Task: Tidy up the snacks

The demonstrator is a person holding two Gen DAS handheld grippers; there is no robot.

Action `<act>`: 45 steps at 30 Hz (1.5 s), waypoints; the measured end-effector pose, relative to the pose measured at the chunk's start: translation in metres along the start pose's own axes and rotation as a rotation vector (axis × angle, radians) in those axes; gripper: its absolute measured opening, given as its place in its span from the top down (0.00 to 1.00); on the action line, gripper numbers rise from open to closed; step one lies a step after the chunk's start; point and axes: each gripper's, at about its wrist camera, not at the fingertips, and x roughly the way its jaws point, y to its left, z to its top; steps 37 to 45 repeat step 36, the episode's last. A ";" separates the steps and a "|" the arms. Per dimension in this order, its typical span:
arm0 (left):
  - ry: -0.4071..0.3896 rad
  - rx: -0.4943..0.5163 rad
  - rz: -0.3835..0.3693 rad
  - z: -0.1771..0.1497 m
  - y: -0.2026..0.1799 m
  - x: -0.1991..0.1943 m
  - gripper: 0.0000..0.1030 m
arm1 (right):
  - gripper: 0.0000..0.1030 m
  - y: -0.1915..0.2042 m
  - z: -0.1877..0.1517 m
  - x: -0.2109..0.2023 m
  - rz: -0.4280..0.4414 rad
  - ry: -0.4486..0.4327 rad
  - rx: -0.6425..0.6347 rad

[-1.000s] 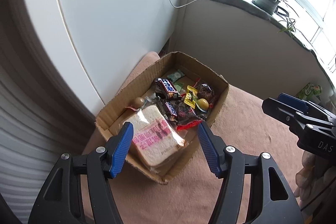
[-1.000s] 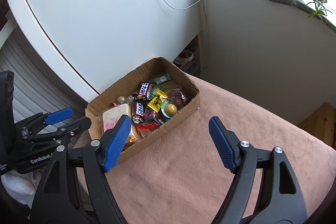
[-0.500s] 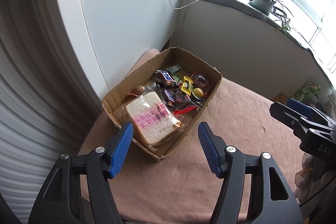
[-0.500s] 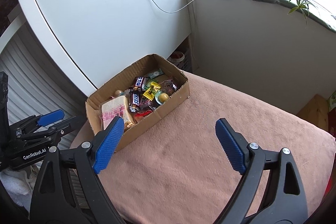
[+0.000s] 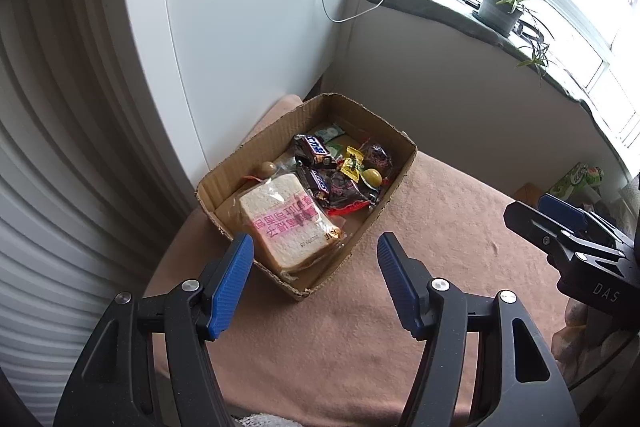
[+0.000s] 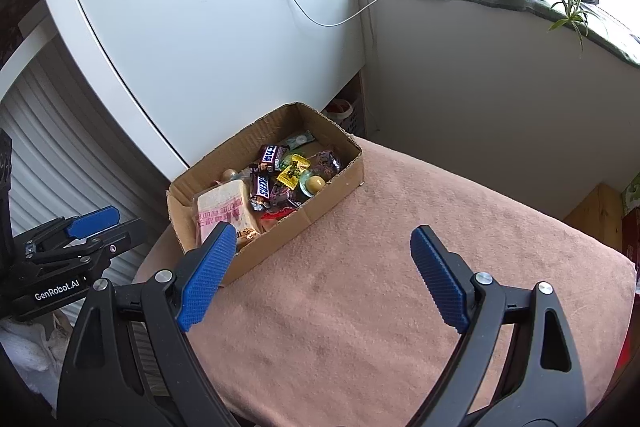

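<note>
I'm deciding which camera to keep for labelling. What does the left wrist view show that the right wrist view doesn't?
Only the left wrist view shows the right hand-held gripper from the side, at its right edge, and a green package beyond the pink-covered table.

Only the right wrist view shows the left hand-held gripper from the side, and a basket on the floor behind the box.

Both show the cardboard box of snacks, the wrapped bread, the potted plant on the sill, and open jaws holding nothing.
</note>
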 end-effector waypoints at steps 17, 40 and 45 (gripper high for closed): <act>0.009 -0.004 0.005 -0.002 -0.003 -0.001 0.38 | 0.11 0.000 0.000 -0.001 -0.008 -0.003 0.007; -0.004 -0.001 0.028 0.000 -0.002 -0.002 0.38 | 0.11 -0.003 -0.007 0.003 0.002 0.015 -0.011; -0.004 -0.001 0.028 0.000 -0.002 -0.002 0.38 | 0.11 -0.003 -0.007 0.003 0.002 0.015 -0.011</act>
